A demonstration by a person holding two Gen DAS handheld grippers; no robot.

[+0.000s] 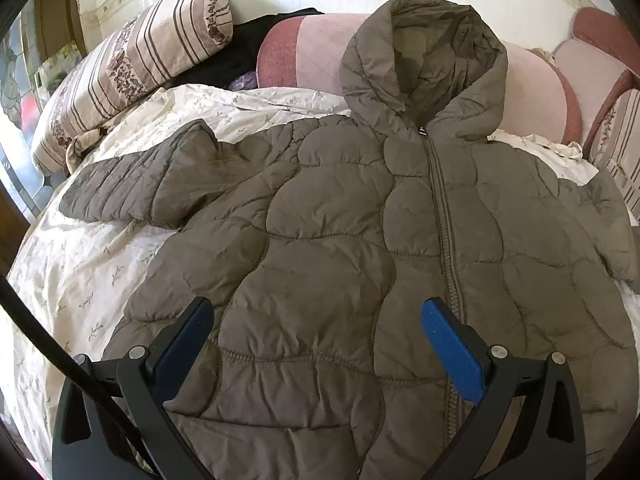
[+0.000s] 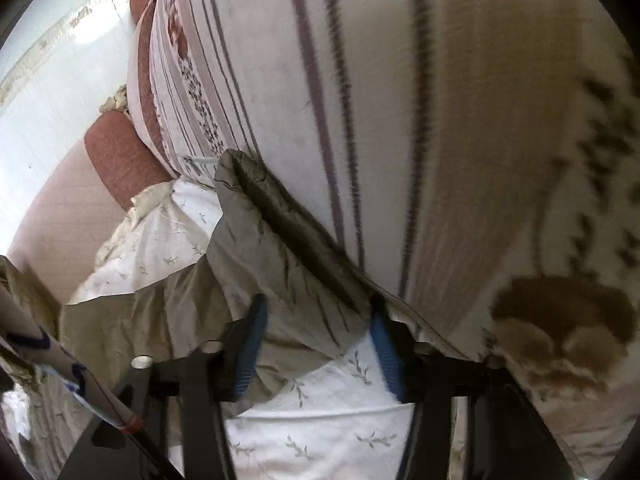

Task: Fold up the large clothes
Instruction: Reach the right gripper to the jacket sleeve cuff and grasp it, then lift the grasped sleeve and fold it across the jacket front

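**Quilted jacket laid out on bed; right sleeve between the jaws, first fold not yet made**

Left wrist view
- Jacket (image 1: 360,240): grey-brown, hooded, zipped shut, spread front-up across the bed sheet (image 1: 80,280). Laid flat, probably so that sleeves and sides can be turned in over the front.
- Hood (image 1: 428,60): lies up against the pink headboard cushion (image 1: 320,48), apart from the folding area.
- Sleeve (image 1: 136,184) on the picture's left: stretched outward on the sheet, cuff end near the striped pillow (image 1: 132,64).
- Left gripper (image 1: 316,320): jaws wide apart, nothing between the pads, hanging over the lower front of the jacket beside the zip (image 1: 444,240). Judged to be waiting, or ready to press the body down.
- Dark garment (image 1: 240,52): heaped behind the pillow, clear of the work.

Right wrist view
- Right gripper (image 2: 316,336): jaws partly closed around the jacket's other sleeve (image 2: 288,264). The left pad (image 2: 252,344) sits against the cloth; contact at the right pad is blurred, so a firm clamp cannot be told.
- That sleeve runs up along a large striped pillow (image 2: 400,120), its cuff touching the pillow's base. Grasped at mid-sleeve, probably to swing it across the chest.
- Obstruction: this pillow crowds the sleeve and the right finger; lifting away from it looks advisable.
- Sheet (image 2: 320,420): leaf-printed, bare below the sleeve.
- Headboard cushion (image 2: 116,152): reddish, behind, out of the way.
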